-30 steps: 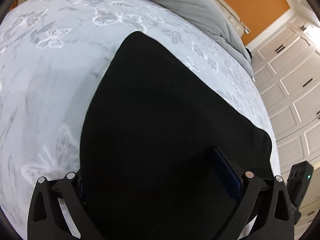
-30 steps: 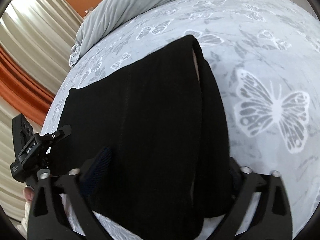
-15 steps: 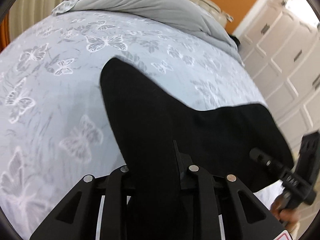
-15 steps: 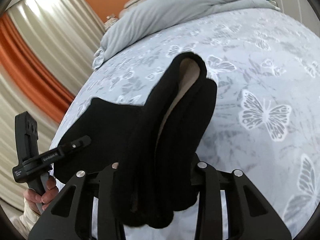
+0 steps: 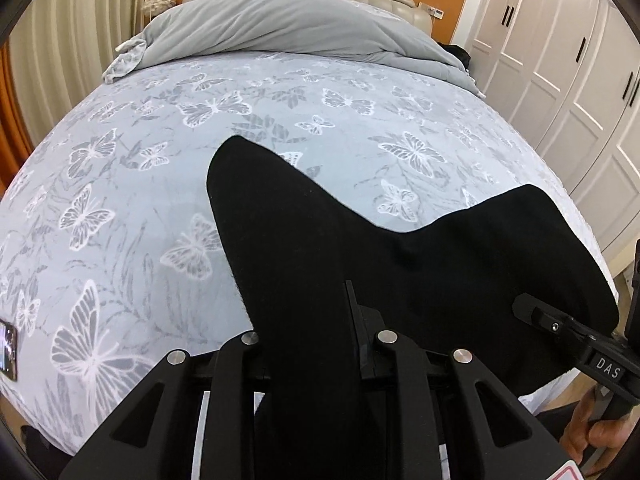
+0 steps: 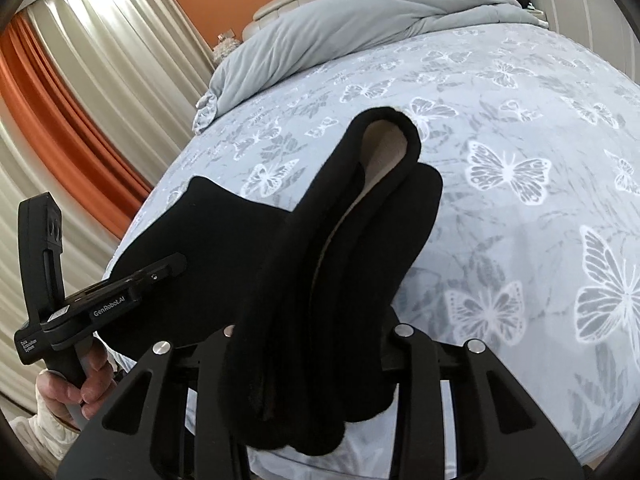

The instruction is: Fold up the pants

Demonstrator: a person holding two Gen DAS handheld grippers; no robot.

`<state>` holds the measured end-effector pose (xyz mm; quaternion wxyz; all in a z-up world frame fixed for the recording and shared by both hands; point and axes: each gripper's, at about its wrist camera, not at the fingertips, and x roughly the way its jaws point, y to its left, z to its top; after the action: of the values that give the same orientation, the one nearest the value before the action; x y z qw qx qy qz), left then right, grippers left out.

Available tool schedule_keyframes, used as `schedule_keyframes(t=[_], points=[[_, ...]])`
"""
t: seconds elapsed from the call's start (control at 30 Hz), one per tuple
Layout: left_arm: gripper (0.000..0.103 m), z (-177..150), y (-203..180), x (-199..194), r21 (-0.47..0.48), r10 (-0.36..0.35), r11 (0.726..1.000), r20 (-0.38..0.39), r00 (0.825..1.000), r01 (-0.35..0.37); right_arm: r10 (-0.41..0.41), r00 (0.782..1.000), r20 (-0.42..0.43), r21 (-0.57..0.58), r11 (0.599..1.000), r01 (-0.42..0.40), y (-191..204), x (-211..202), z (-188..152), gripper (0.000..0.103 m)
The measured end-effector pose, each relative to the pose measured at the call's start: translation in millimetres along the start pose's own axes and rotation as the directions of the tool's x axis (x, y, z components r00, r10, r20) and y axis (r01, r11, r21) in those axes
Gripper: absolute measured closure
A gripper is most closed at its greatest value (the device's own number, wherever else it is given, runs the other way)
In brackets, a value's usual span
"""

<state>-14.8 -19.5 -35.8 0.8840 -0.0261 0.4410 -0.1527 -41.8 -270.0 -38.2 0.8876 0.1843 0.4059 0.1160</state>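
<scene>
- Left gripper (image 5: 316,344), in the left wrist view, was clamped on a bunched edge of the black pants (image 5: 400,264), which lay spread over the butterfly-print bed (image 5: 120,184) near its foot edge, one corner reaching up the mattress.
- Judging from this, a fold was being started: the next move would call for carrying the pinched edge forward across the flat cloth.
- A grey duvet (image 5: 288,28) was heaped by the headboard, well apart from the fold; white wardrobe doors (image 5: 560,60) stood at the right.
- Right gripper (image 6: 316,340), in the right wrist view, was likewise pinched shut on a thick, layered end of the pants (image 6: 352,240), pale lining showing inside.
- Both grips should move together, or the layers might slip.
- Curtains (image 6: 80,80) hung beyond the bed (image 6: 520,140); nothing blocked the path.
</scene>
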Motion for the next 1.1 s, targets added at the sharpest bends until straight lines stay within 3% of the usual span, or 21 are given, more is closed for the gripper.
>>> schedule_keyframes(t=[0.2,0.5,0.6,0.77,0.87,0.97,1.03,1.1], points=[[0.085,14.6,-4.3,-14.7,-0.019,-0.003,1.000,0.037,0.999,0.003,0.018,0.999,0.045,-0.014,1.000,-0.018,15.4,-15.1,18.3,0.070],[0.085,84.1,-5.7,-52.5,-0.004,0.002,1.000,0.173,0.985,-0.001,0.084,0.983,0.166,-0.064,0.995,-0.074,34.5,-40.2,89.9,0.070],[0.085,117.9,-3.8,-67.3,0.002,0.001,1.000,0.238,0.971,-0.001,0.128,0.969,0.212,-0.081,0.990,-0.113,36.4,-44.1,126.3,0.070],[0.083,173.2,-0.9,-73.4,0.039,0.011,0.999,0.370,0.929,-0.027,0.196,0.938,0.285,-0.090,0.980,-0.177,26.5,-27.3,193.2,0.070],[0.082,205.9,10.1,-44.6,0.038,0.000,0.999,0.413,0.911,-0.017,0.198,0.936,0.290,-0.054,0.980,-0.191,4.5,10.9,224.2,0.069],[0.080,223.3,25.9,7.0,0.044,-0.011,0.999,0.419,0.908,-0.008,0.182,0.946,0.269,0.003,0.982,-0.190,-29.8,72.6,237.3,0.068],[0.075,227.6,44.4,64.9,0.025,-0.015,1.000,0.395,0.918,0.005,0.165,0.958,0.233,0.034,0.983,-0.178,-55.3,118.2,236.7,0.062],[0.071,224.8,63.7,125.3,-0.012,-0.014,1.000,0.327,0.945,0.019,0.045,0.993,0.110,0.106,0.993,-0.057,-92.8,176.9,228.3,0.054]])
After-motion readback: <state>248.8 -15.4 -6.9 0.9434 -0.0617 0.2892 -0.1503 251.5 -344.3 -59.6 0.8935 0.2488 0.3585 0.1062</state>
